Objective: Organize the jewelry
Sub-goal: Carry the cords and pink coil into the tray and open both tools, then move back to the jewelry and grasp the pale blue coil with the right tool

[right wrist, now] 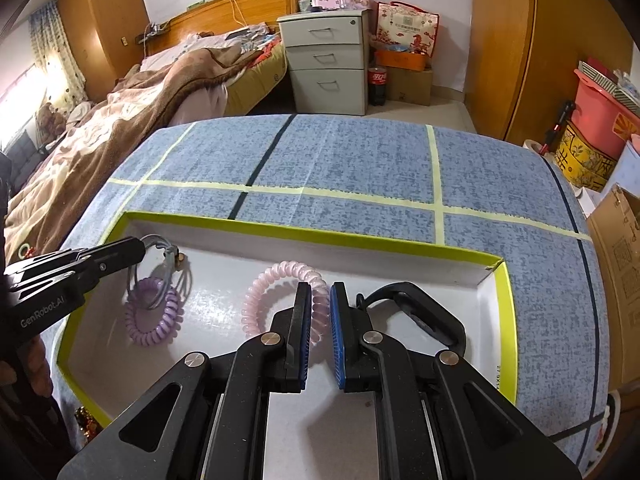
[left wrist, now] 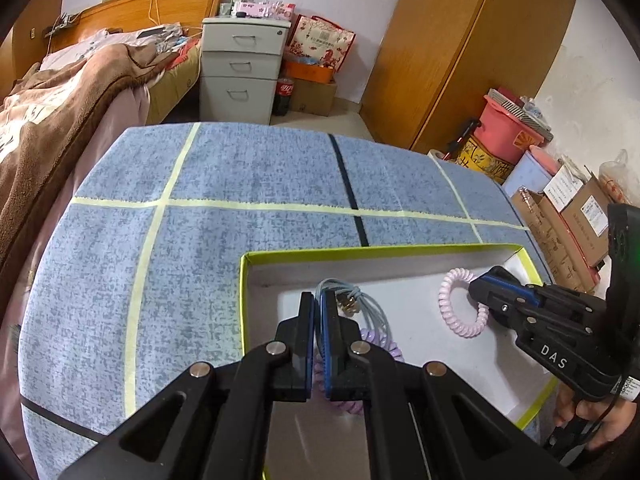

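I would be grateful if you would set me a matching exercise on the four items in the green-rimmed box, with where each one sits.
Things:
1. pale blue cord tie
2. pink spiral tie
3. purple spiral tie
4. black curved piece

Places:
A. lying loose on the box floor, with cord loops across it
B. pinched in the jaws of the right gripper
C. at the box's right end, gripped by nothing
D. pinched in the jaws of the left gripper

Pairs: 1-D, 2-B, 3-A, 4-C
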